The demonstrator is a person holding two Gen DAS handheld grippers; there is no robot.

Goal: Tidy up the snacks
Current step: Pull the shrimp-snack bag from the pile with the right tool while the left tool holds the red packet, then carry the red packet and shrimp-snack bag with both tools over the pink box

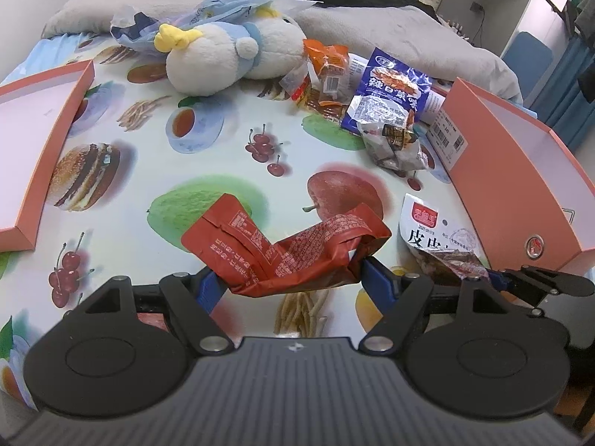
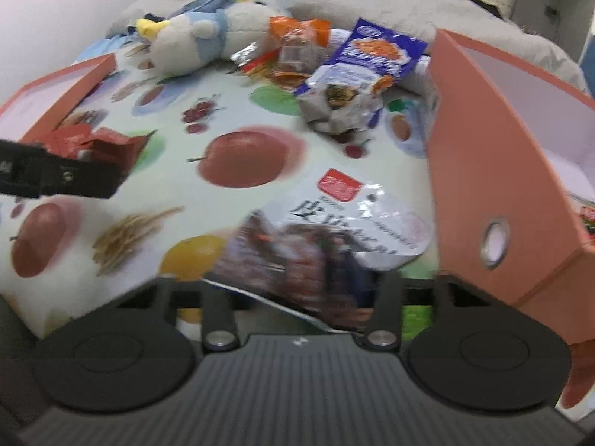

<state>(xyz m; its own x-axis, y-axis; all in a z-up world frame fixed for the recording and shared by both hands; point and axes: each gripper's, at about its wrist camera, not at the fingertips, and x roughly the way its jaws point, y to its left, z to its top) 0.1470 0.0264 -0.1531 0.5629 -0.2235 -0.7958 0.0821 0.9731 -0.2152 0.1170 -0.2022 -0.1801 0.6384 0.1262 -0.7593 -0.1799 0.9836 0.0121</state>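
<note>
My left gripper (image 1: 290,278) is shut on a crumpled red snack packet (image 1: 282,249); its blue pads pinch the packet's two lower ends just above the fruit-print cloth. In the right wrist view the left gripper (image 2: 59,174) shows at the left edge with the red packet (image 2: 100,145). A white packet with a red logo (image 2: 346,215) drapes over my right gripper (image 2: 305,282) and hides its fingertips; its near edge is raised off the cloth. From the left wrist view, my right gripper (image 1: 498,278) bites the white packet's (image 1: 435,230) dark crumpled end.
An open orange box (image 1: 513,171) stands at the right, close to the white packet, and an orange tray (image 1: 37,141) lies at the left. Further back lie a blue packet (image 1: 390,89), an orange packet (image 1: 327,67), a crumpled silver packet (image 1: 394,145) and a plush bird (image 1: 223,55).
</note>
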